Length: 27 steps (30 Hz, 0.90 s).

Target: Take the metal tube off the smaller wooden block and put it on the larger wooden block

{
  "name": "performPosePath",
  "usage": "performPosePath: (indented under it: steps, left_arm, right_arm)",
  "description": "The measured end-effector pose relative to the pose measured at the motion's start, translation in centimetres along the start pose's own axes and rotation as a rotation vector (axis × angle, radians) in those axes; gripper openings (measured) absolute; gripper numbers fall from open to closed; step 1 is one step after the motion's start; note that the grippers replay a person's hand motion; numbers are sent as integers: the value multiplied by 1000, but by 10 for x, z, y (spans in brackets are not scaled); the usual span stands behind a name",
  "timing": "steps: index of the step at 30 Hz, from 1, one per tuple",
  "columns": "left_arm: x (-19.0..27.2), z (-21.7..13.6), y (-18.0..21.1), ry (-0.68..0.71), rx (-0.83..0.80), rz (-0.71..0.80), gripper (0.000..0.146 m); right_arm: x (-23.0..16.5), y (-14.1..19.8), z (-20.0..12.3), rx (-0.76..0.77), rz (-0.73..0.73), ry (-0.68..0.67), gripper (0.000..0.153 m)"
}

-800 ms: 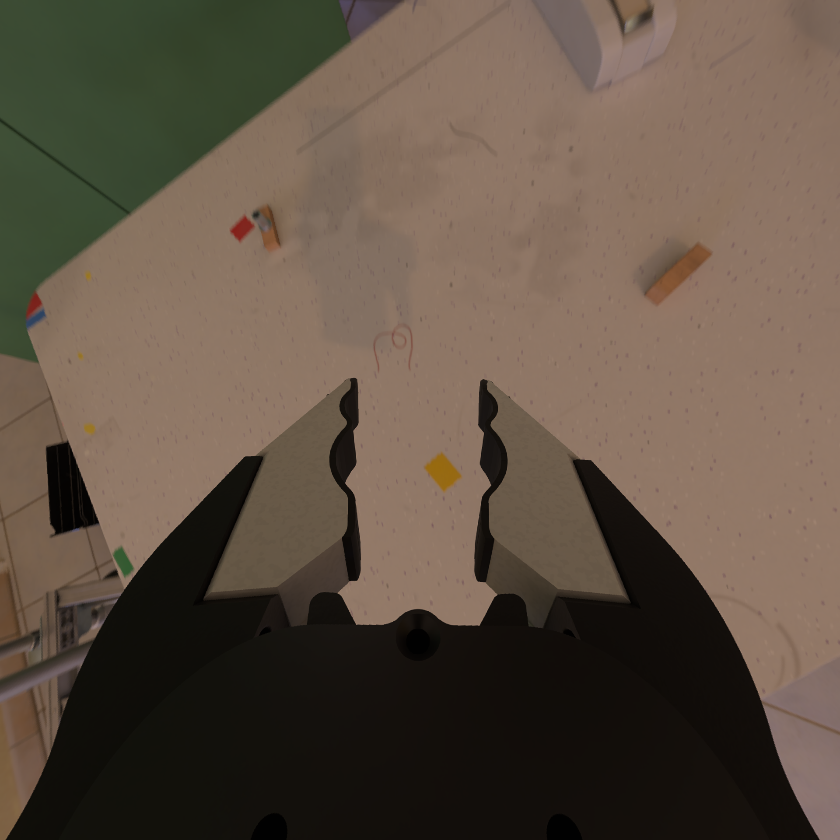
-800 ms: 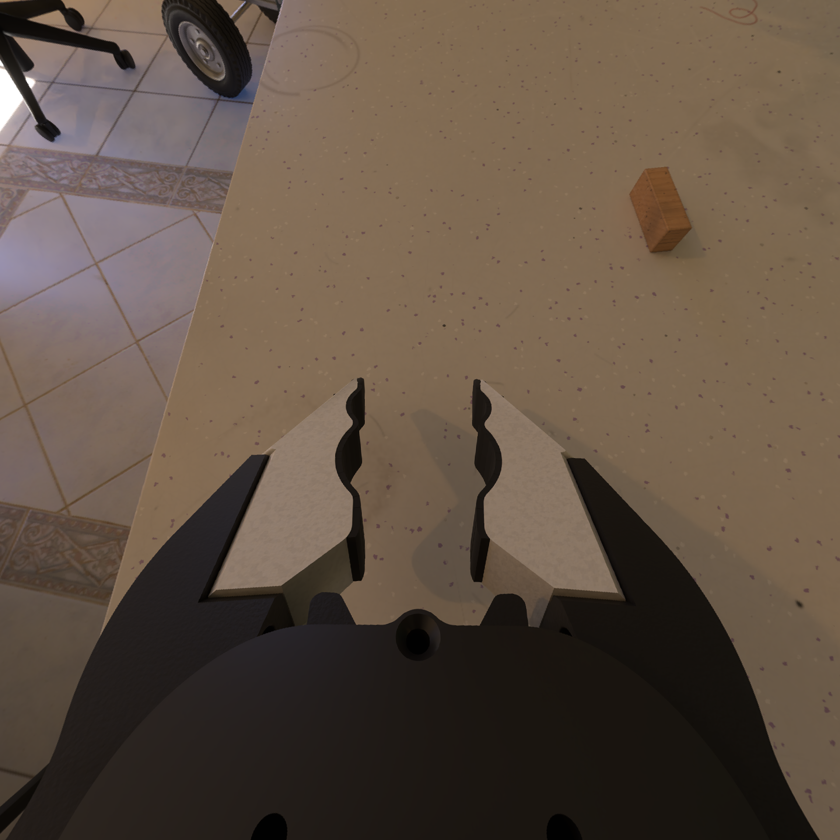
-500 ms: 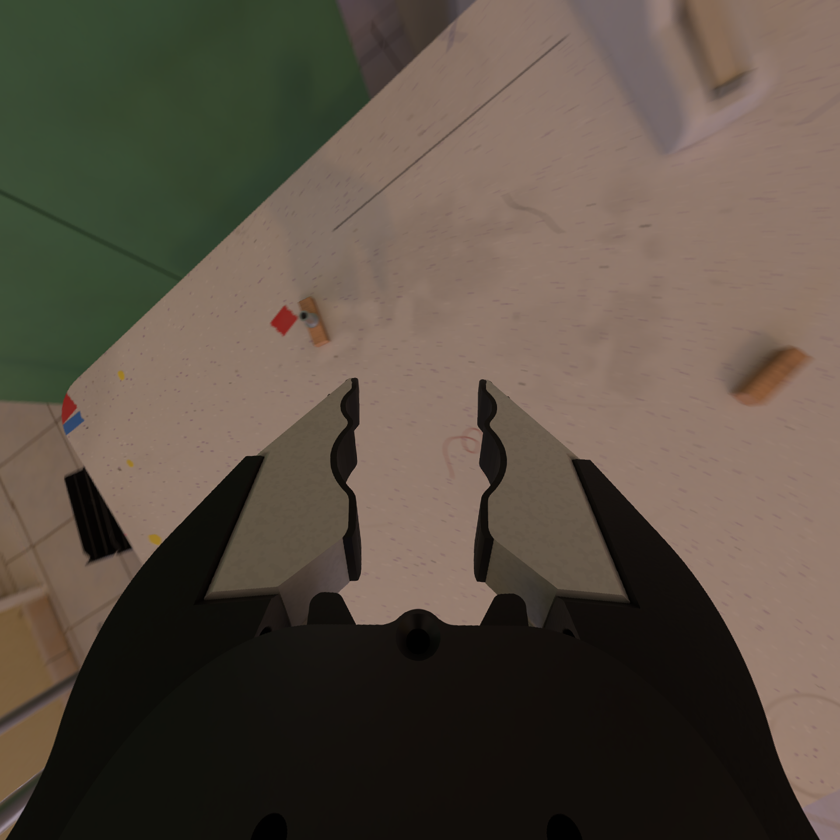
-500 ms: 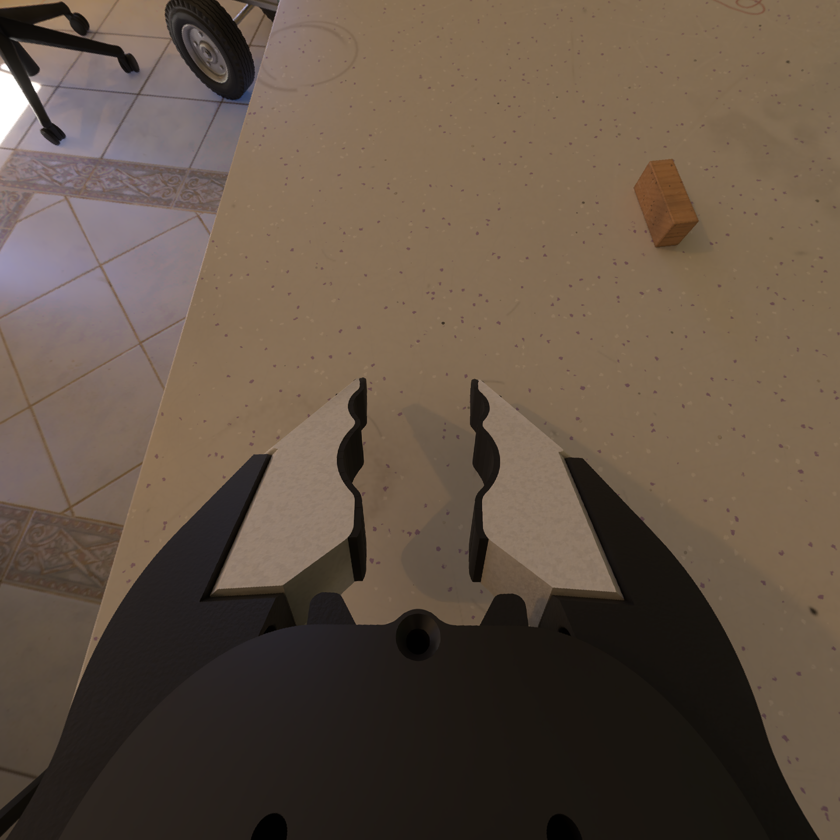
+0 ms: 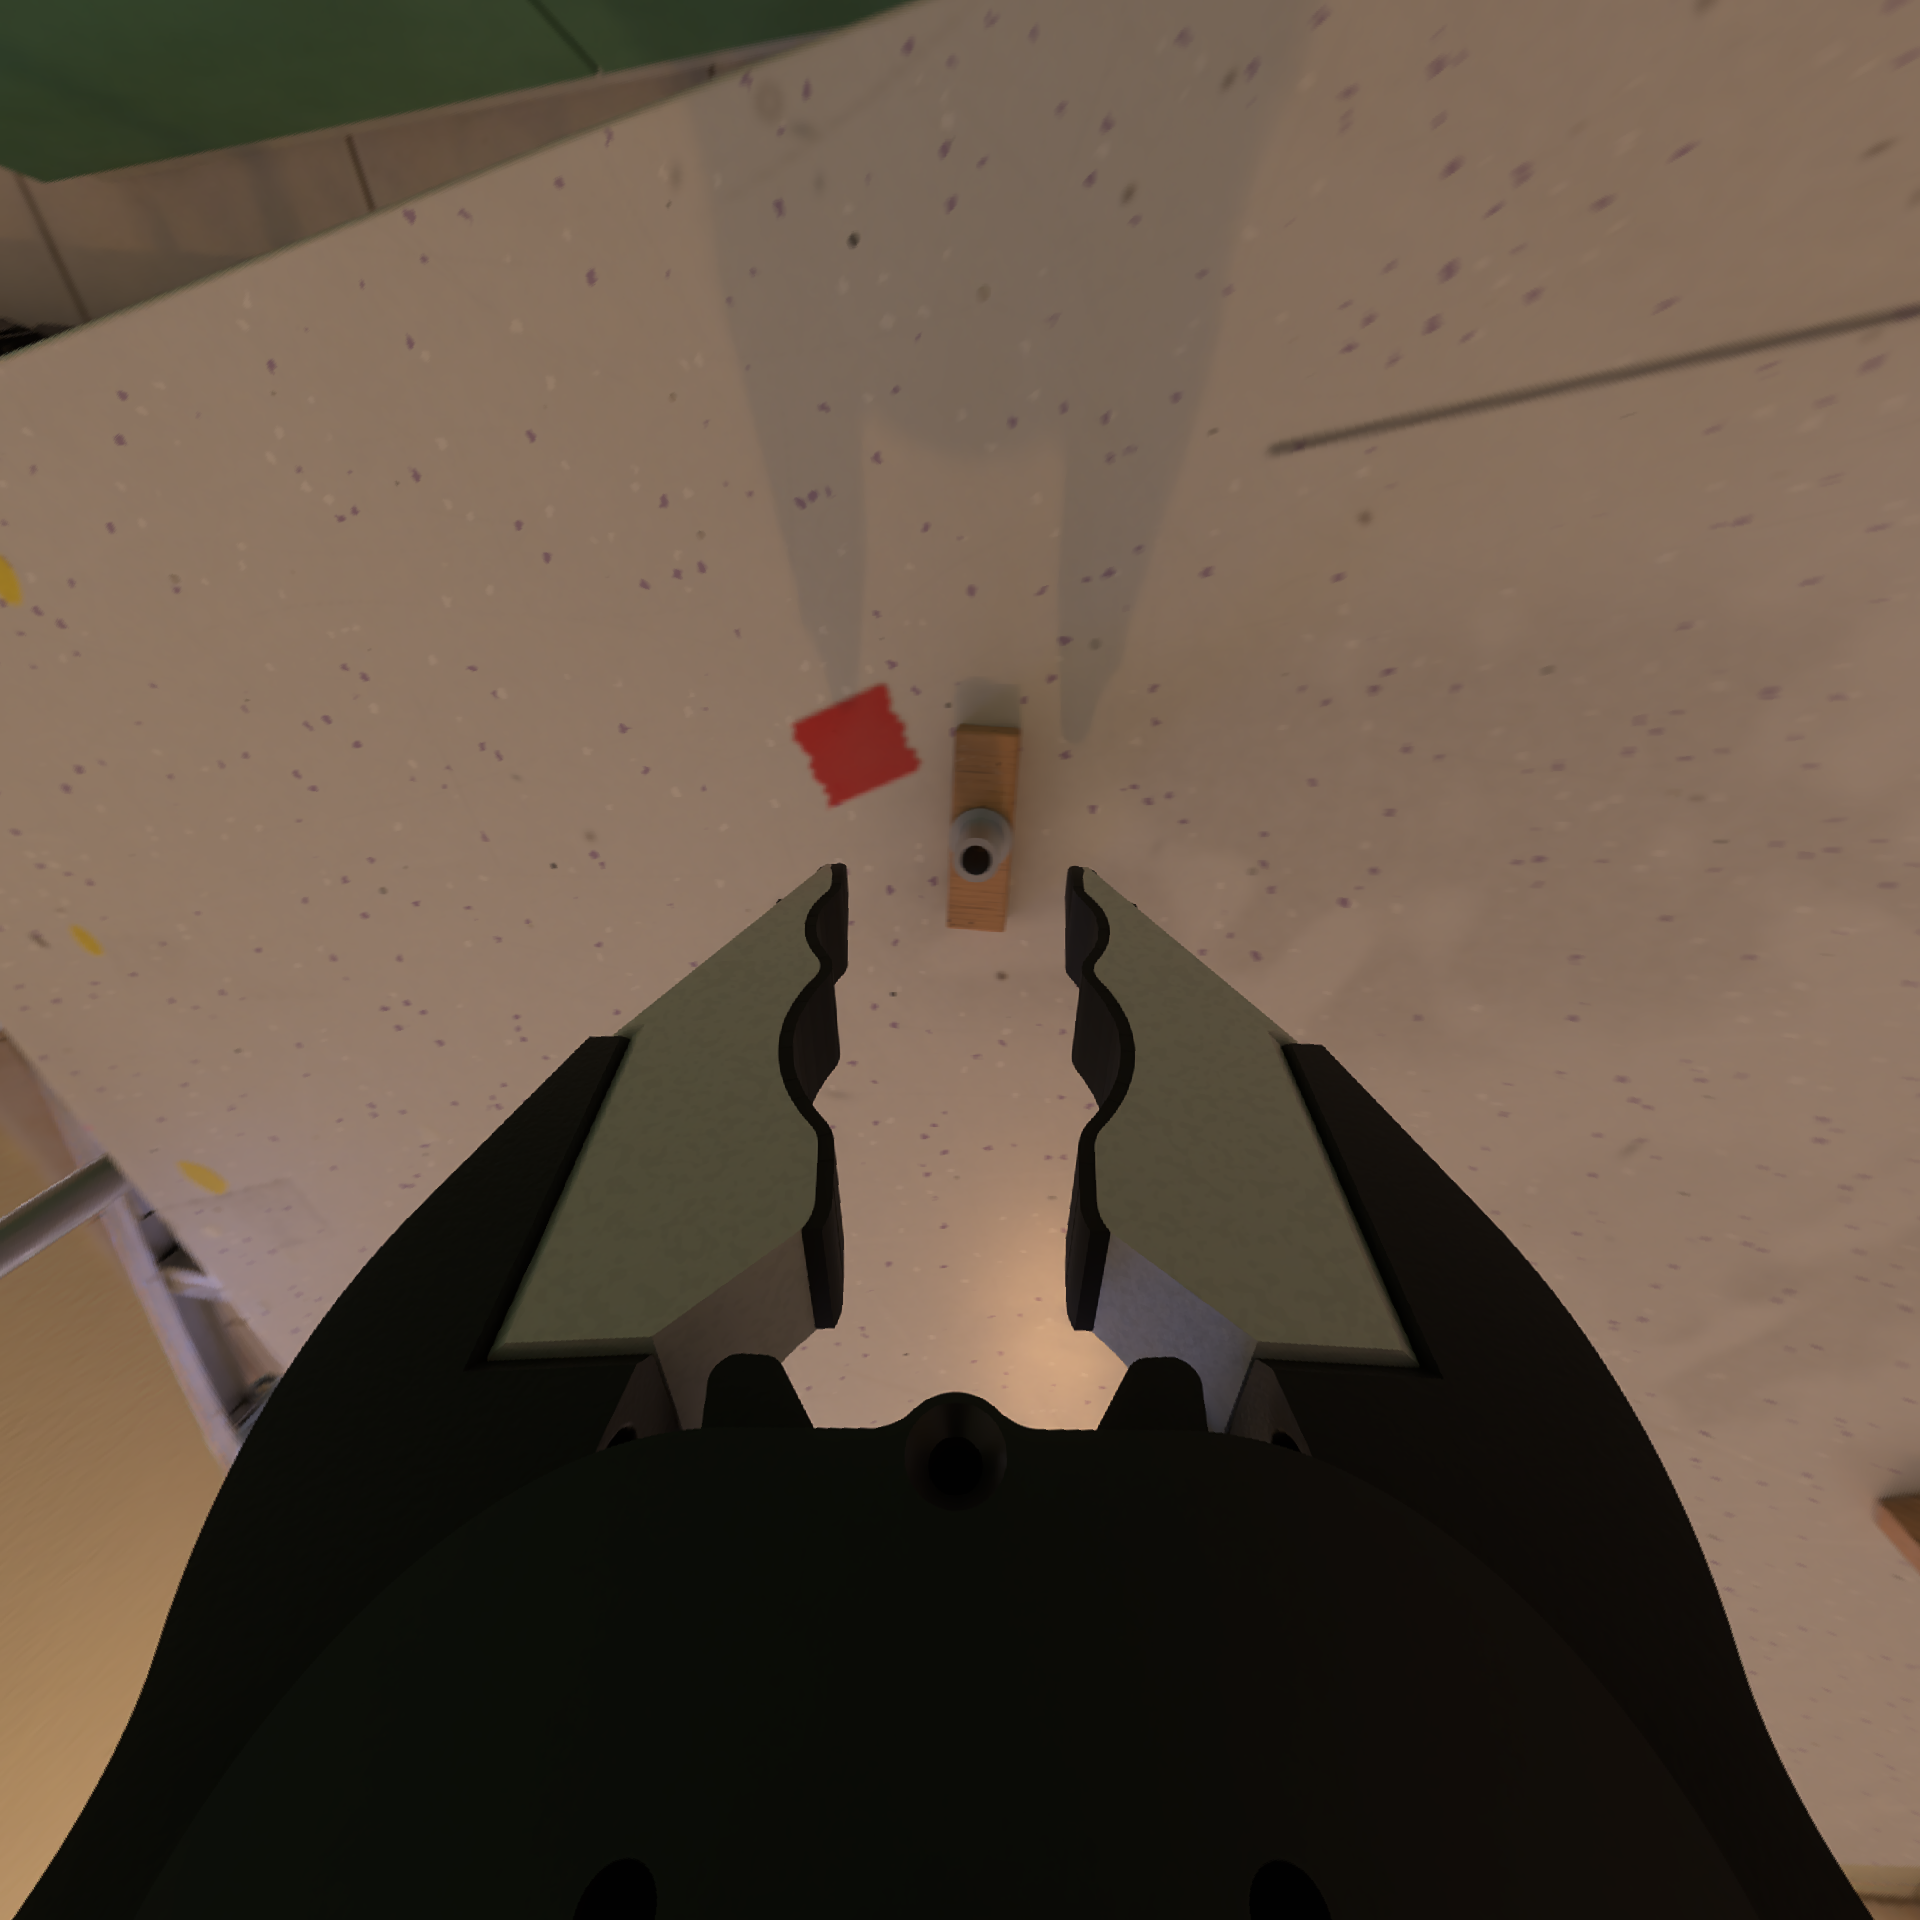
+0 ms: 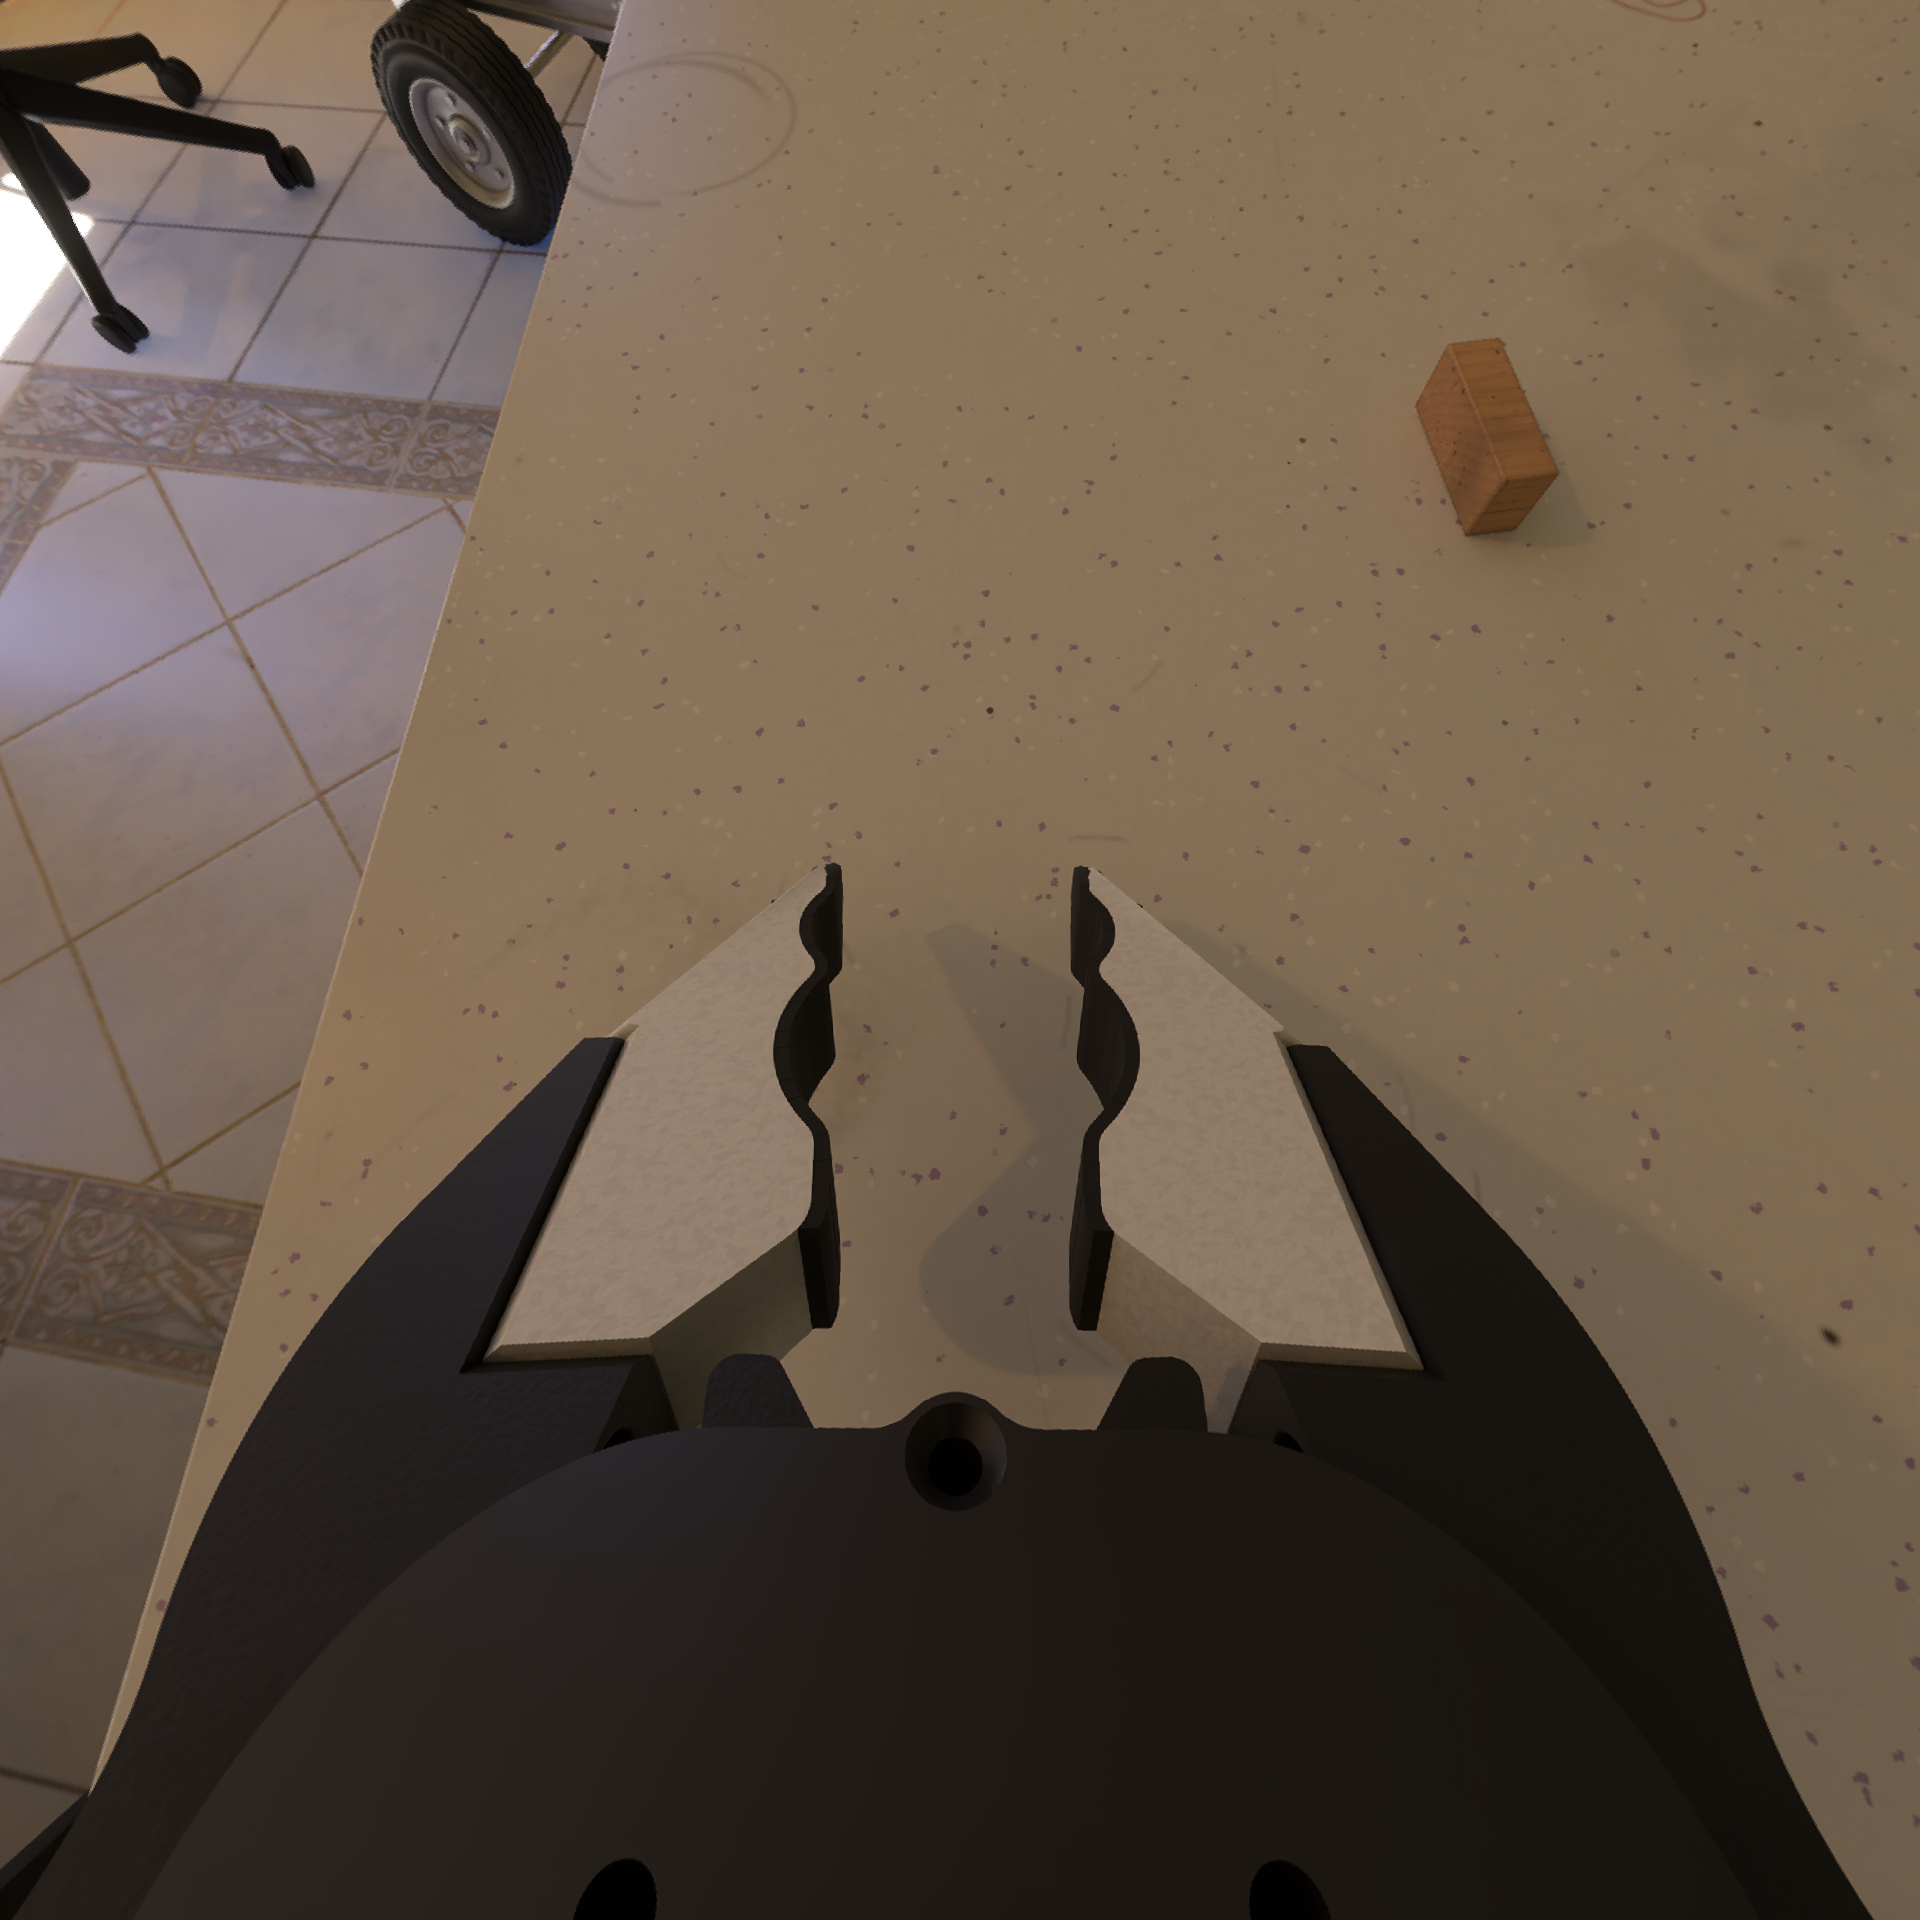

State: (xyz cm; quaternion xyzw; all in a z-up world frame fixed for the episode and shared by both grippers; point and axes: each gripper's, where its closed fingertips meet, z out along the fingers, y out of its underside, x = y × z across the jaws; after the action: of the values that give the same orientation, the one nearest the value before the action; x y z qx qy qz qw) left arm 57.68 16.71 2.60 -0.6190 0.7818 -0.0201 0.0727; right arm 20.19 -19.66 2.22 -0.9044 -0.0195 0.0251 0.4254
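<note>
Metal tube (image 5: 978, 844) stands upright on the smaller wooden block (image 5: 981, 823), its open bore facing up, set toward the near half of that narrow block, which lies on the speckled table (image 5: 1455, 831) just beside a red square marker (image 5: 854, 744). The left tongs (image 5: 956, 883) hang above it with jaws parted and nothing between them; the tube and block sit just ahead of the gap, lined up with it, which looks like a deliberate approach for a pinch across the tube's sides. The right tongs (image 6: 954, 883) are likewise spread and empty, low over bare table near its edge. The larger wooden block (image 6: 1486, 436) lies well apart from them, its top free to receive the tube.
</note>
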Motion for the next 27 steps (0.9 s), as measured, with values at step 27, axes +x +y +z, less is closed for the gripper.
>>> performPosePath:
  steps: [27]
  left_arm:
    - [23, -52, 16, -29, 26, 310, 8]
  right_arm:
    - [1, 1, -1, 6, 16, -6, 44]
